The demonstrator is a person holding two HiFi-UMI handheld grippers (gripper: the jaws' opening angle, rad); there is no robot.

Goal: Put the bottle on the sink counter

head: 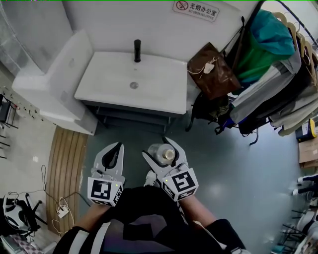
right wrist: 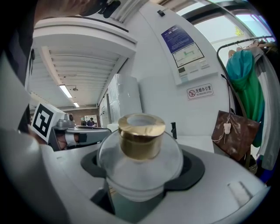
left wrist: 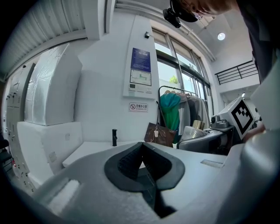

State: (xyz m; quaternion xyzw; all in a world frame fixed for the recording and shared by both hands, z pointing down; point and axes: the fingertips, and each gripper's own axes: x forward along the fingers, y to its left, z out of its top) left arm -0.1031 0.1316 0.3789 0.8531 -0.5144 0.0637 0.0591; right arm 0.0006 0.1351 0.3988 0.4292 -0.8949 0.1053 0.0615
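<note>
**Tongs, 2.**
- Left tongs [head: 117, 149]: jaws together, nothing between them in the left gripper view [left wrist: 142, 151]. Held over the floor in front of the desk.
- Right tongs [head: 161, 151]: clamped on the bottle, 1 jaw on each side of its round body [right wrist: 142, 164]. Just beside the left tongs, not touching them.
- Marker cubes, 2: 1 on each of the tongs, left [head: 105, 191] and right [head: 180, 183].

**Bottle, 1** [head: 161, 155]. Clear, rounded body [right wrist: 140, 166] with 1 gold cap [right wrist: 140, 135], cap uppermost. Carried in the right tongs above the grey floor, well apart from the desk and not resting on it.

**Desk, 1** [head: 159, 67]. White sink top against the wall.
- Drain, 1 [head: 133, 85], in the basin.
- Faucet, 1 [head: 137, 50], black, upright at the rear edge.

**Surroundings.**
- Brown bag, 1 [head: 213, 72], just beside the desk's right end.
- No-smoking sign, 1 [head: 196, 10], on the wall above the bag.
- Clothes rack, 1 [head: 290, 22], at right. It holds several garments, including 1 green one [head: 266, 47].
- Slatted wooden mat, 1 [head: 67, 168], on the floor at left.
</note>
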